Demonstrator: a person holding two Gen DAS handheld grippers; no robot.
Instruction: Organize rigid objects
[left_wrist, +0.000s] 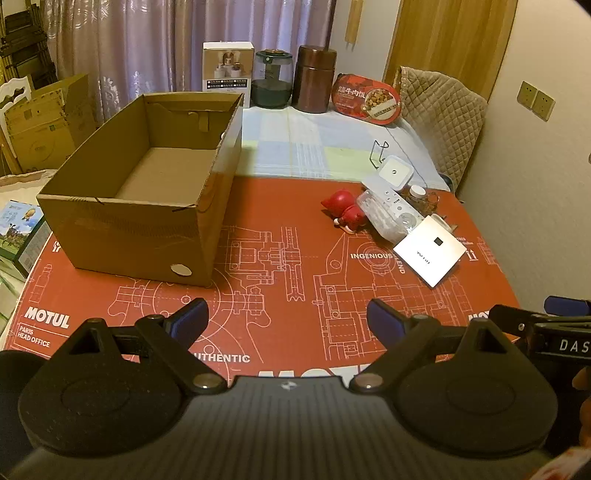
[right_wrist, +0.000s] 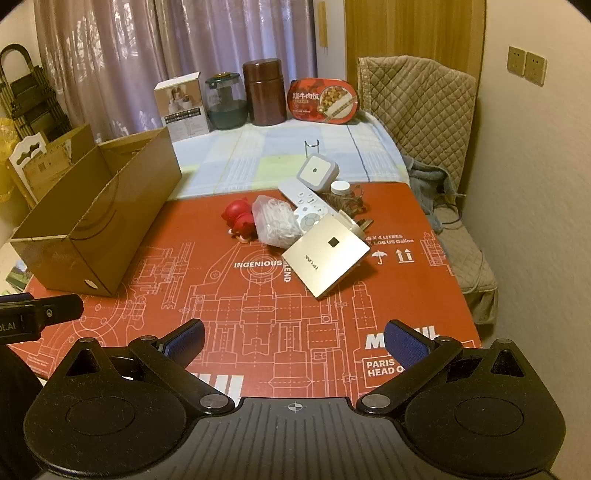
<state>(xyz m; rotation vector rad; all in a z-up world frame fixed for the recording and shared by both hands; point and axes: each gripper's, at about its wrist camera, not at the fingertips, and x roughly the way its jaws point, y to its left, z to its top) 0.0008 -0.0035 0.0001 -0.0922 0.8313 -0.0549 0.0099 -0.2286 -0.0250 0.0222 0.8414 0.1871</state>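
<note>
An open, empty cardboard box (left_wrist: 147, 192) stands on the left of the red mat; it also shows in the right wrist view (right_wrist: 96, 221). A pile of small objects lies at the right: a white TP-Link device (left_wrist: 430, 253) (right_wrist: 327, 256), a white remote (left_wrist: 391, 201) (right_wrist: 304, 201), a clear bag of white bits (right_wrist: 275, 221), a red toy (left_wrist: 345, 208) (right_wrist: 240, 218), a white square box (left_wrist: 395, 171) (right_wrist: 317, 171) and a white-capped bottle (right_wrist: 340, 189). My left gripper (left_wrist: 286, 321) is open and empty above the mat's near edge. My right gripper (right_wrist: 295, 338) is open and empty, near the mat's front.
At the table's far edge stand a white carton (left_wrist: 228, 66), a glass jar (left_wrist: 272, 79), a brown canister (left_wrist: 314, 79) and a red food pack (left_wrist: 367, 99). A quilted chair (right_wrist: 417, 99) stands at the right. A wire stand (left_wrist: 380, 153) sits behind the pile.
</note>
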